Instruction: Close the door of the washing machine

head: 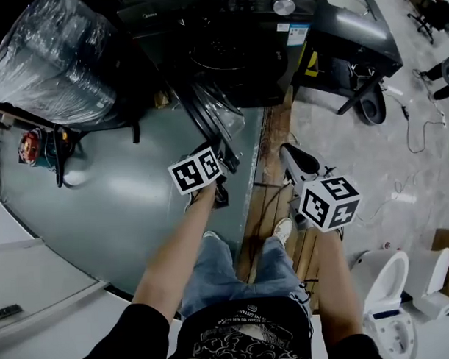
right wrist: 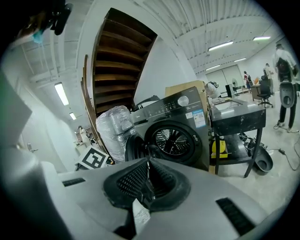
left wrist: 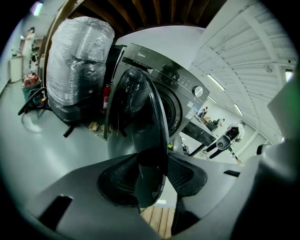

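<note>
The dark grey front-loading washing machine stands ahead with its drum open. Its round glass door swings out towards me. My left gripper is at the door's free edge: the rim runs between its jaws, and the pads stand slightly apart from it, so it is open. My right gripper hovers to the door's right, clear of it, pointing at the drum with its pads together and nothing held.
A plastic-wrapped bulky load sits left of the machine. A black metal table with a yellow container under it stands on the right. I stand on wooden planks. A white toilet is at lower right.
</note>
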Demonstrator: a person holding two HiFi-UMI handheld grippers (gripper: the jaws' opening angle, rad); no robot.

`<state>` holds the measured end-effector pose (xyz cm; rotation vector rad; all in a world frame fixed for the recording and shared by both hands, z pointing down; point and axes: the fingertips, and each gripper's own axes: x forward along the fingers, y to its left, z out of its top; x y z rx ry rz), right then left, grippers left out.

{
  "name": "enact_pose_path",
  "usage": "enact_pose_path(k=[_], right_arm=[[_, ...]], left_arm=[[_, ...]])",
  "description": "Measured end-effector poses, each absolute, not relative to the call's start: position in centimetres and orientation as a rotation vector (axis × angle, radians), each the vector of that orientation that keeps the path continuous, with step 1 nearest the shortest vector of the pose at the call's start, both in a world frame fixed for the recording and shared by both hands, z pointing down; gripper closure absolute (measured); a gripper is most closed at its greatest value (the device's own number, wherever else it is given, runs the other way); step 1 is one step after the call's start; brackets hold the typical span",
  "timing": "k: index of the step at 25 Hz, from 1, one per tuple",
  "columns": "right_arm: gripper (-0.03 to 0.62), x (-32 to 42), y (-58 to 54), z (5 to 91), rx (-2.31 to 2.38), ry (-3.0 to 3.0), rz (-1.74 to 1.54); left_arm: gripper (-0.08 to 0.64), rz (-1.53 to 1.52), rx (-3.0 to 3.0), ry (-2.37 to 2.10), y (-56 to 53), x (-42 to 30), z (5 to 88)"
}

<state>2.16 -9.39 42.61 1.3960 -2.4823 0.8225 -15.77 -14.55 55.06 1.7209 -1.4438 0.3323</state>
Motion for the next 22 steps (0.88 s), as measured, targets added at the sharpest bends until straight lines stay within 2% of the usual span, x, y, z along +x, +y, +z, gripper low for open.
enact_pose_path(k=[22], right_arm=[[0.571,13.0,-18.0,44.7,1.231,-2.555,0.859]], left_arm=[[0.315,0.164,1.562,-1.496,-23.5,-5.8,55.7]])
